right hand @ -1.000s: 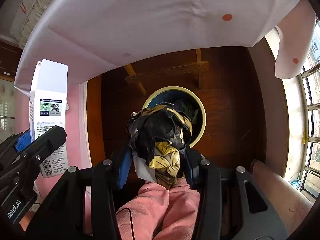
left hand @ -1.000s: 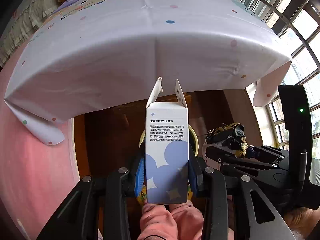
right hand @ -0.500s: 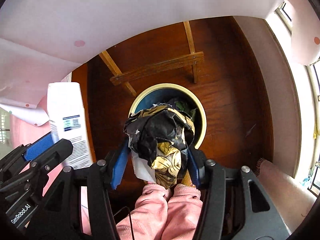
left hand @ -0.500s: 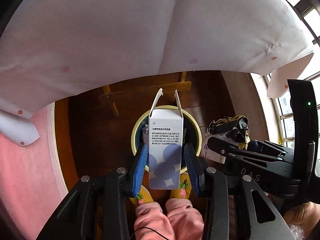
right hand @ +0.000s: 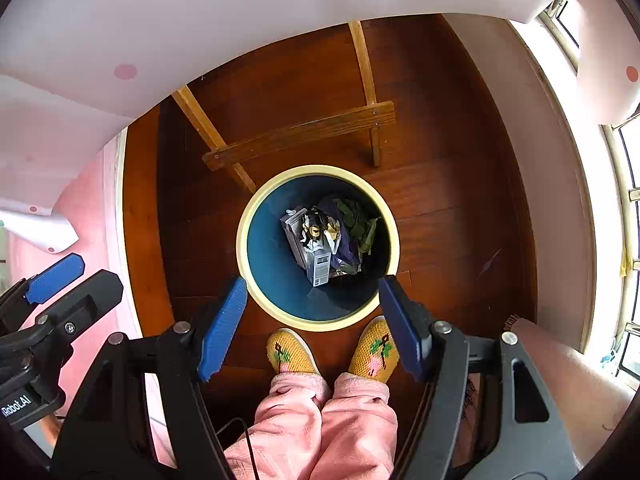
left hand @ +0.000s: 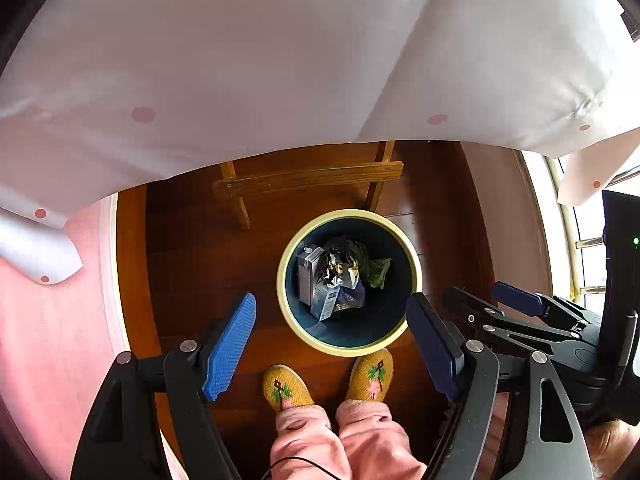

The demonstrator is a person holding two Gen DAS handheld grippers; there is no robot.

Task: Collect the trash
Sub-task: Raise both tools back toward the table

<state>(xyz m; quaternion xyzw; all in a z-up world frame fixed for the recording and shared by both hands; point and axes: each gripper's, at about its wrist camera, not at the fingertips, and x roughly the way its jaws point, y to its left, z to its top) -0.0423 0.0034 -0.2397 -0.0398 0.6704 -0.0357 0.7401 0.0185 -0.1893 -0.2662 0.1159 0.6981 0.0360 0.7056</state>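
Nearest the lens, pink trouser legs (right hand: 320,420) and two yellow knitted slippers (right hand: 292,354) stand on the dark wood floor (right hand: 440,208), toes almost at the bin. Left gripper (left hand: 332,344) is spread wide, blue pads (left hand: 230,348) well apart, nothing between them. Right gripper (right hand: 312,326) likewise spread wide and empty, one pad to each side of the bin's near rim; from the left wrist view it shows at the right edge, fingers parted. Both hang above the bin (right hand: 244,240), a round tub with a cream rim and dark blue inside. At its bottom lies the trash: a white carton (right hand: 320,266) with printed label up, lying tilted, a grey box (right hand: 292,228) beside it, a crumpled black-and-gold wrapper (right hand: 316,232) on top, and green and purple scraps (right hand: 354,216) toward the far side. Beyond the bin, a wooden crossbar and legs (right hand: 300,134). Above, a white cloth with pink dots (left hand: 280,60) overhangs. Window (right hand: 628,184) on the right.
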